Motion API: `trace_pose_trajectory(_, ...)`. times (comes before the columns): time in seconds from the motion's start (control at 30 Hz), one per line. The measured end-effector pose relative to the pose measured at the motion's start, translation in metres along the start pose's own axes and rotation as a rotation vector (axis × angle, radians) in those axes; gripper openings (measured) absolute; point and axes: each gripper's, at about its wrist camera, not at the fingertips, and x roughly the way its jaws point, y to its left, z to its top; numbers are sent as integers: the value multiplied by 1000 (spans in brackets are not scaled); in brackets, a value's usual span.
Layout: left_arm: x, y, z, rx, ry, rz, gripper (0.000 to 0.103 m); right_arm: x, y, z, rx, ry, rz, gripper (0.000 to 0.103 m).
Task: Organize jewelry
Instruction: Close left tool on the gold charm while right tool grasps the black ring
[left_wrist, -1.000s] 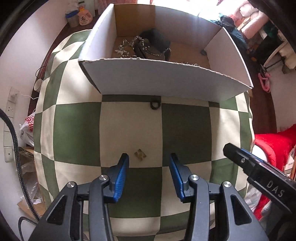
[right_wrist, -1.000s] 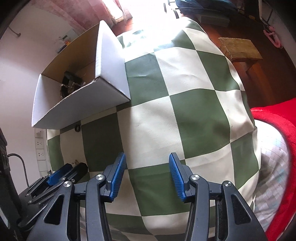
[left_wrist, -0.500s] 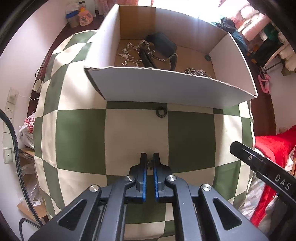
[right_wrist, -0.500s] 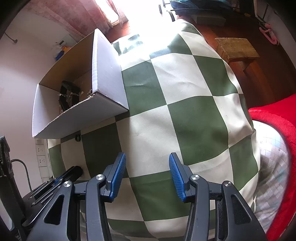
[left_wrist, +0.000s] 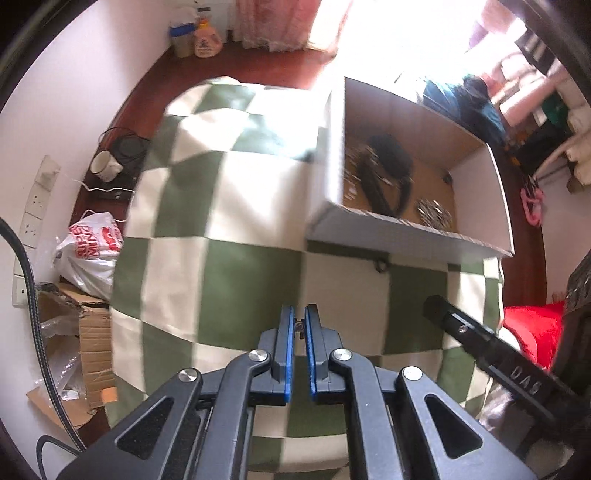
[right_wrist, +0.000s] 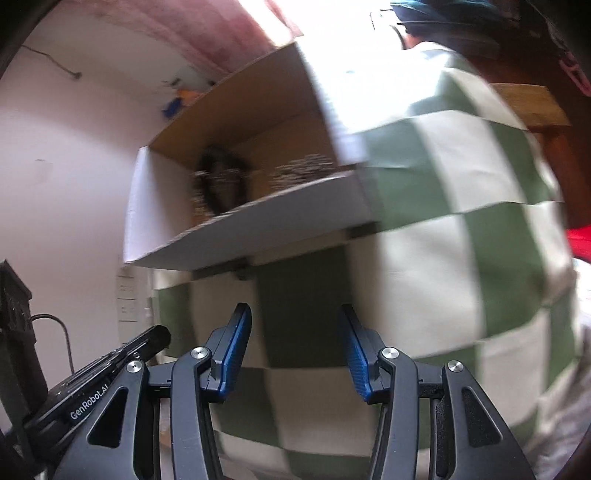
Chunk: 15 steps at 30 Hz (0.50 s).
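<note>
Main risk: the small jewelry piece is sitting only at the very tips of the left tool, so a jolt or tilt during carriage could be dropping it onto the checked cloth, where it would be hard to spot. The left tool is clamping on that piece, pointing steeply down above the cloth's near part, short of the cardboard box at the far right. A small dark ring is lying on the cloth against the box's near wall. The right tool is standing apart, holding nothing, angling down toward that wall; both views are blurring.
</note>
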Motion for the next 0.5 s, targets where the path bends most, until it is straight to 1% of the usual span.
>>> trace_pose_trajectory(0.07,0,8,5,-14,-10,5,4,10,10,-1,-16,-21,16,51)
trace_pose_trajectory(0.17,0,16,6,-18,-28,14,4,19,26,-4,-76,-82,-18,51)
trace_pose_trajectory(0.2,-1,21,5,-18,-32,15,4,21,34,-5,-115,-107,-49,51)
trace_pose_trajectory(0.27,-1,27,7,-25,-38,12,4,24,45,-8,-169,-132,-79,51)
trace_pose_trajectory(0.33,0,30,6,-28,-40,11,4,29,57,-14,-239,-159,-140,51)
trace_pose_trajectory(0.4,0,34,6,-38,-40,4,4,32,64,-18,-288,-180,-188,47)
trace_pose_trajectory(0.47,0,37,4,-41,-39,4,4,34,68,-20,-321,-199,-223,41)
trace_pose_trajectory(0.5,0,39,3,-45,-37,0,4,35,70,-21,-334,-204,-228,41)
